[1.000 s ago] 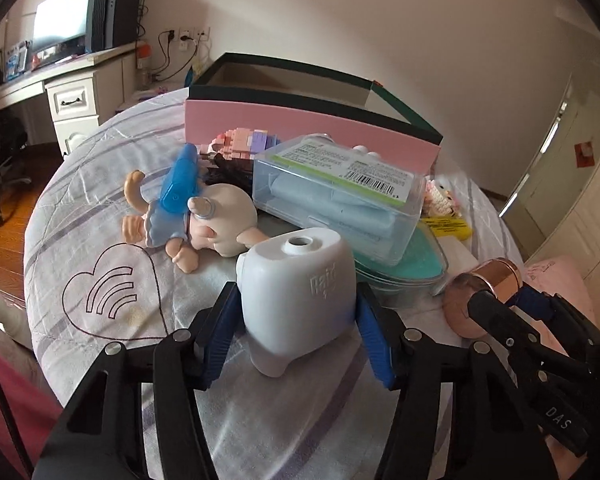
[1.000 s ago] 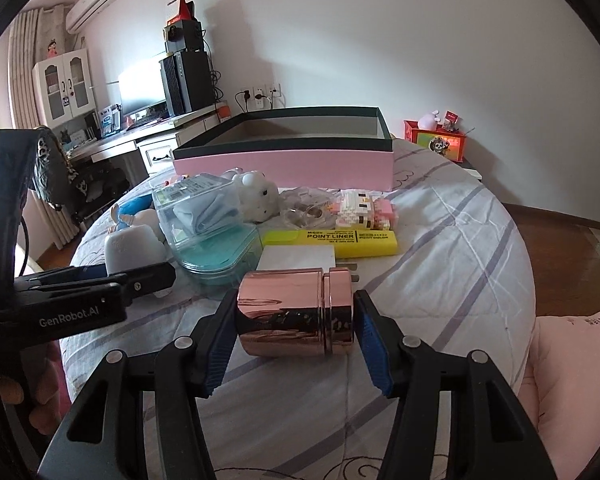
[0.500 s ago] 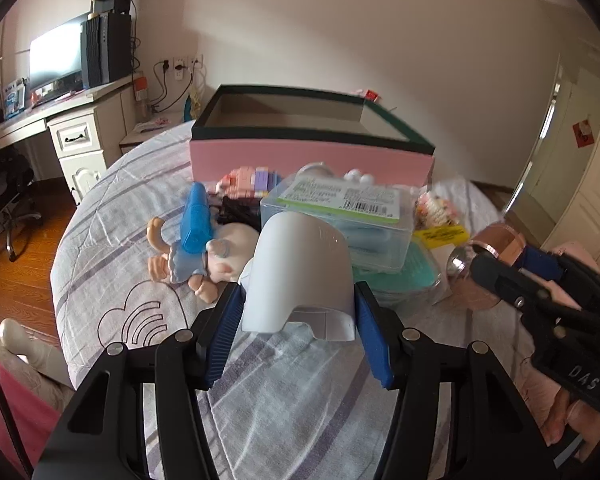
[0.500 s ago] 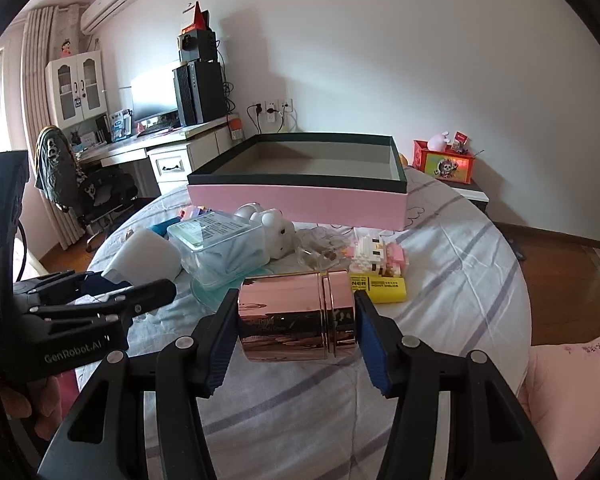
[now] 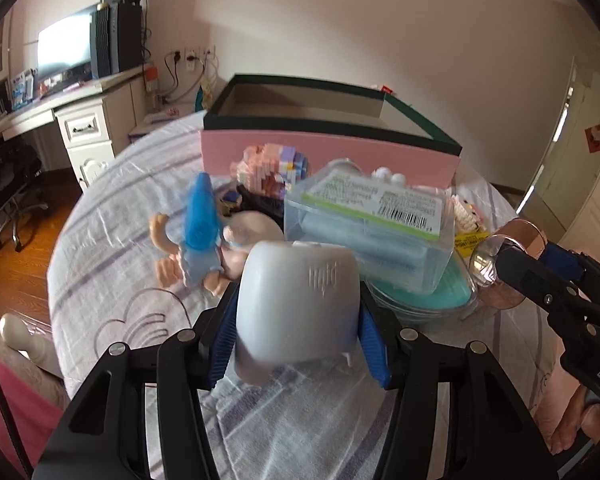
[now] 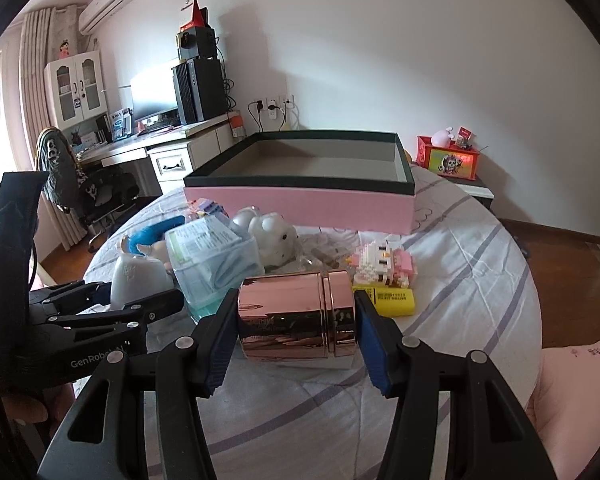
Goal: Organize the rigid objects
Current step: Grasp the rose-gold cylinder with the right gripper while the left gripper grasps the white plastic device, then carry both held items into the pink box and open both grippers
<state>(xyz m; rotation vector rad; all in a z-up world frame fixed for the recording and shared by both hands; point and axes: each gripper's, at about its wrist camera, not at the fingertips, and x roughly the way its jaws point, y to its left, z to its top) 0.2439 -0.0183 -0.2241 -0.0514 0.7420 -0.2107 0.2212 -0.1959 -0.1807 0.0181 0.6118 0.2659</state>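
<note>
The white plastic gadget sits clamped between the left gripper fingers. The shiny copper jar lies sideways, pinched between the right gripper fingers, with the pink box beyond both.

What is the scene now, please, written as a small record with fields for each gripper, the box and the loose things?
left hand-held gripper: shut on rounded white plastic device
right hand-held gripper: shut on shiny rose-gold metal cylinder, lying sideways
target box: pink cardboard box with dark green rim, open, nothing visible inside
loose on striped bedsheet: clear plastic case with barcode label, blue-haired doll, yellow marker box, block figure
</note>
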